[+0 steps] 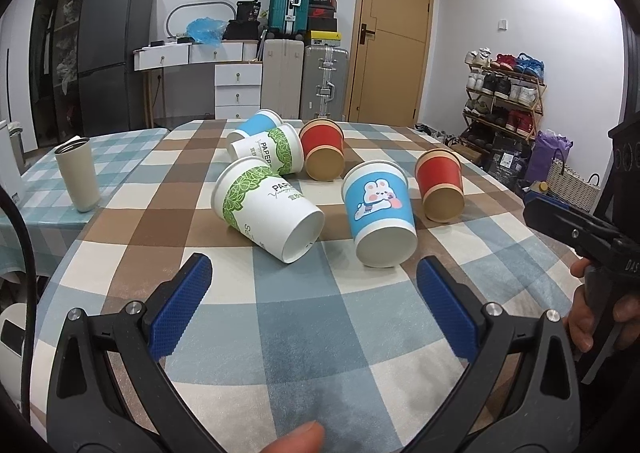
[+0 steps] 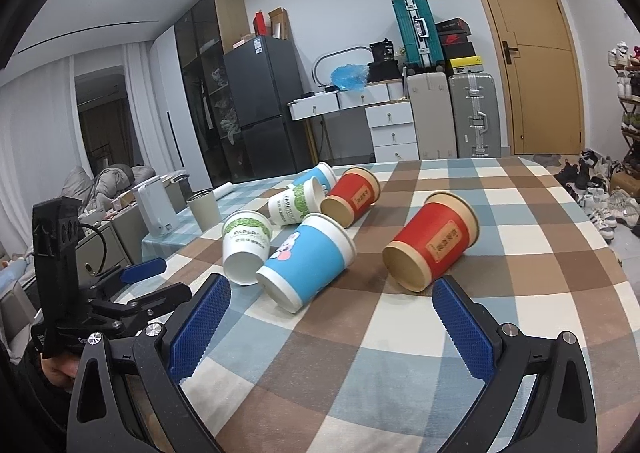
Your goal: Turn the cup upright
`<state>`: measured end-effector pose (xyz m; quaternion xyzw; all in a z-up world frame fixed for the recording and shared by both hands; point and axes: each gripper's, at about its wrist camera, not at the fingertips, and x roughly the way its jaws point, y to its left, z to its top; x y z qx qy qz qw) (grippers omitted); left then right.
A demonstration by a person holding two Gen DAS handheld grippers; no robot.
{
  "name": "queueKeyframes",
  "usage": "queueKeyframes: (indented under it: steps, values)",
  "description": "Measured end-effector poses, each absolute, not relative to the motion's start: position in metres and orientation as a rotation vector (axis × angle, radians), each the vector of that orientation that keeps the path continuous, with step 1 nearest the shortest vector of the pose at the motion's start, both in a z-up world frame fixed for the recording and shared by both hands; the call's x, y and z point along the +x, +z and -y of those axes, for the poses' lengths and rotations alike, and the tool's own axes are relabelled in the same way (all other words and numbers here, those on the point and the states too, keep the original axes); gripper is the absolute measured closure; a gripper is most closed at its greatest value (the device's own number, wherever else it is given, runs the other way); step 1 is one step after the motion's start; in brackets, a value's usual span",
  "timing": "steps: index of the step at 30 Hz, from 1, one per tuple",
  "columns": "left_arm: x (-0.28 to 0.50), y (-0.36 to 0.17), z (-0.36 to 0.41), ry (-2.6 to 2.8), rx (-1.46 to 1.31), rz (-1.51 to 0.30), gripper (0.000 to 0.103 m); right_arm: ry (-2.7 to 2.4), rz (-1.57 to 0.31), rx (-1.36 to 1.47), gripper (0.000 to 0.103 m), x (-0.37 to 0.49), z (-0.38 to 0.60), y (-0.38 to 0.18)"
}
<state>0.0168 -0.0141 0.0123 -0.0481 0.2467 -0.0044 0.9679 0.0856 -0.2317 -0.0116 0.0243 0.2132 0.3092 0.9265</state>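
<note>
Six paper cups toppled on checked table, insides hidden

Six paper cups on a checked tablecloth: two red, two blue, two white with green leaves. One steel tumbler. Two grippers.

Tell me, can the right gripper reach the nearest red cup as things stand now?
Probably yes. The right gripper is open, and the red cup lies on its side just ahead of its fingers, with only bare tablecloth between them.
</note>
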Motion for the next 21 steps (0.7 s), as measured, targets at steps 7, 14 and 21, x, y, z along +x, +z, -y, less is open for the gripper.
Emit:
queueKeyframes:
  steps: [7,14,21]
  values:
    - [0.036,0.021,0.027,-0.009,-0.084,-0.522,0.001,0.604,-0.435,0.064,0.0,0.089,0.243,-0.01]
    - [0.068,0.017,0.044,-0.041,-0.066,-0.596,0.001,0.599,-0.44,0.08,0.0,0.091,0.248,-0.01]
    - [0.09,0.011,0.065,-0.057,0.002,-0.642,0.001,0.613,-0.455,0.074,0.0,0.092,0.245,-0.012]
